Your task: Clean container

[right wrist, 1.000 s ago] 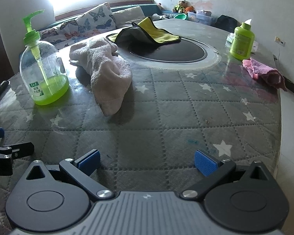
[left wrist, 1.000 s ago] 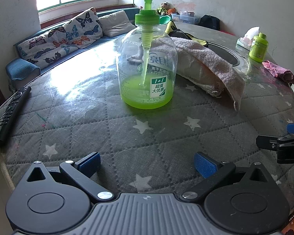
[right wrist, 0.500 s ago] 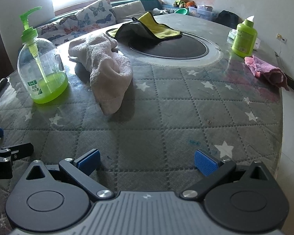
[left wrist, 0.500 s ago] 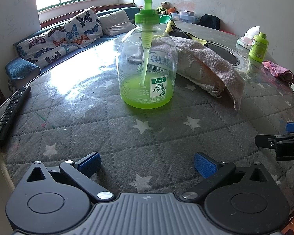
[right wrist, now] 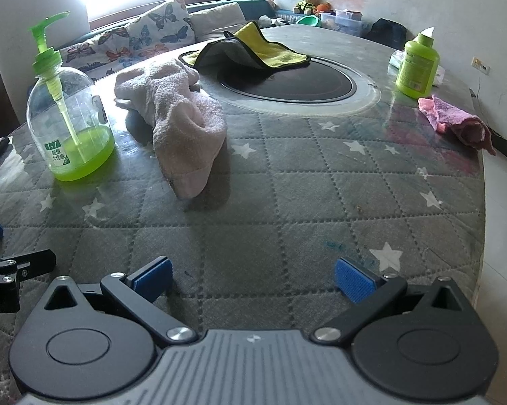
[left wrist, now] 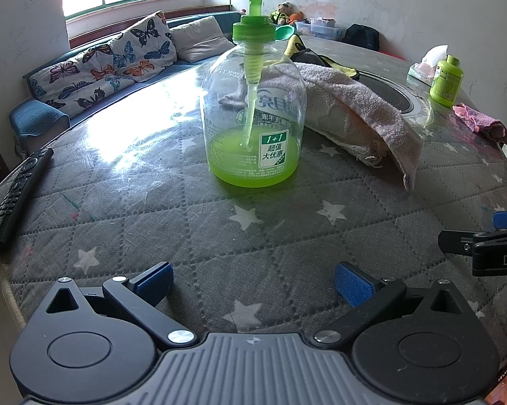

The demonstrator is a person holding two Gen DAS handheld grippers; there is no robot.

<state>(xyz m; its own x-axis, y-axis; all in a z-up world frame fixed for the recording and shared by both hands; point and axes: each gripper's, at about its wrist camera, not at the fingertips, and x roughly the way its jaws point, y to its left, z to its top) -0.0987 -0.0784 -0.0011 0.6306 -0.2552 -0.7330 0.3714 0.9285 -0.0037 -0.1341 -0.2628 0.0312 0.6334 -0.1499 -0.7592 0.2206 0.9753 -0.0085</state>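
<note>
A clear pump bottle point(left wrist: 253, 114) point(right wrist: 69, 125) with a green pump and some green liquid stands upright on the round table, straight ahead of my left gripper point(left wrist: 251, 285). That gripper is open and empty, well short of the bottle. A pale pink towel point(left wrist: 351, 114) point(right wrist: 181, 125) lies crumpled just right of the bottle. My right gripper point(right wrist: 251, 280) is open and empty over the grey quilted cover point(right wrist: 287, 202), with the towel ahead to its left. Each gripper shows at the edge of the other's view.
A yellow and grey cloth point(right wrist: 253, 50) lies over the dark round inset point(right wrist: 287, 81) in the middle of the table. A small green bottle point(right wrist: 417, 67) and a magenta rag point(right wrist: 456, 123) sit at the right. A remote control point(left wrist: 15, 199) rests at the left edge. A sofa with cushions point(left wrist: 101, 67) is behind.
The right wrist view has drifted slightly, so bottle and towel sit a little further right and closer. The left view is almost unchanged. Both grippers stay open.
</note>
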